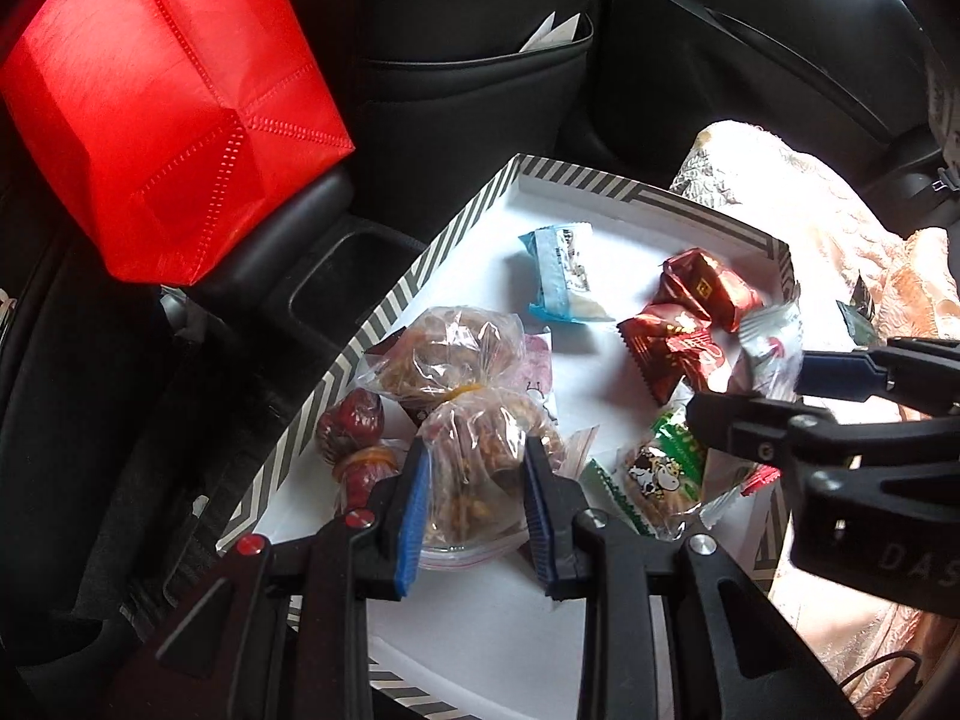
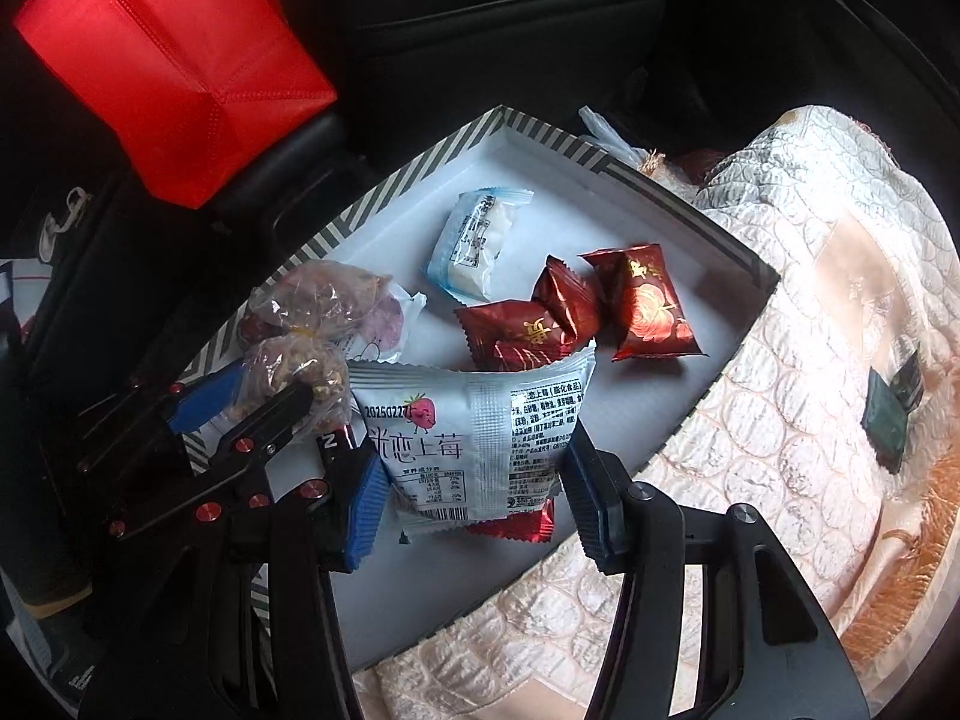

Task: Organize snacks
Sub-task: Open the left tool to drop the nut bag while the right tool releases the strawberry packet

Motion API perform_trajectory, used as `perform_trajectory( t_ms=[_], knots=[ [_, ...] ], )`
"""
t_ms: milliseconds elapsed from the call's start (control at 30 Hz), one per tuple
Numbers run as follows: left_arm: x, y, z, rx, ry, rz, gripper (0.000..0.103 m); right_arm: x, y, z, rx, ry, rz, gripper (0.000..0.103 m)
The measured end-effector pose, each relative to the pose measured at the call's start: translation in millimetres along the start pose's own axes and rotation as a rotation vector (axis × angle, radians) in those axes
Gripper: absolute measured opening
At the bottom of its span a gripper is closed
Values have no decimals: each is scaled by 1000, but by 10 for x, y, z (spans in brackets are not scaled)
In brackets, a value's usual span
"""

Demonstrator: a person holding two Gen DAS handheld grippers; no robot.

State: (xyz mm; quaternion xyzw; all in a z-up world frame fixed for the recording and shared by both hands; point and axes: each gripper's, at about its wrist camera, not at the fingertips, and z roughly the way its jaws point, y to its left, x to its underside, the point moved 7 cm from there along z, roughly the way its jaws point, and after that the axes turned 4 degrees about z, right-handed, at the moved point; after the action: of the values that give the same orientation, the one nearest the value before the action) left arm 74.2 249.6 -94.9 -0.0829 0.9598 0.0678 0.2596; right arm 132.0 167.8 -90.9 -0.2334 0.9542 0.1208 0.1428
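Two tongs I work: my left gripper point(image 1: 477, 501) pinches a clear nut bag point(image 1: 474, 480), my right gripper point(image 2: 474, 495) clamps a white strawberry packet point(image 2: 474, 438), both over the striped tray point(image 2: 690, 210) beside red packets point(image 2: 651, 306).

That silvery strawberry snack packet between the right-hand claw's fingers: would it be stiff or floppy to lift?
The strawberry snack packet looks puffed with air, so it is probably light and springy. Its glossy film may slip between the right gripper pads. The puffed contents could crush if squeezed hard.
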Motion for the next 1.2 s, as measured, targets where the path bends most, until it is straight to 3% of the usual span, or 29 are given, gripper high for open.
perform_trajectory(
  t_ms=[433, 733, 1067, 1200],
  knots=[
    [18, 1, 12, -17, -6, -2, 32, 4, 149, 209, -28, 21, -26, 53],
    [21, 15, -4, -23, -9, -22, 38, 0, 138, 100, -35, -20, -21, 53],
    [-13, 89, -62, -25, -30, -60, 51, 9, 121, 89, -58, -12, -2, 60],
    [-47, 108, -133, -32, -70, -68, 68, -14, 84, -7, -76, -43, 18, 62]
  ],
)
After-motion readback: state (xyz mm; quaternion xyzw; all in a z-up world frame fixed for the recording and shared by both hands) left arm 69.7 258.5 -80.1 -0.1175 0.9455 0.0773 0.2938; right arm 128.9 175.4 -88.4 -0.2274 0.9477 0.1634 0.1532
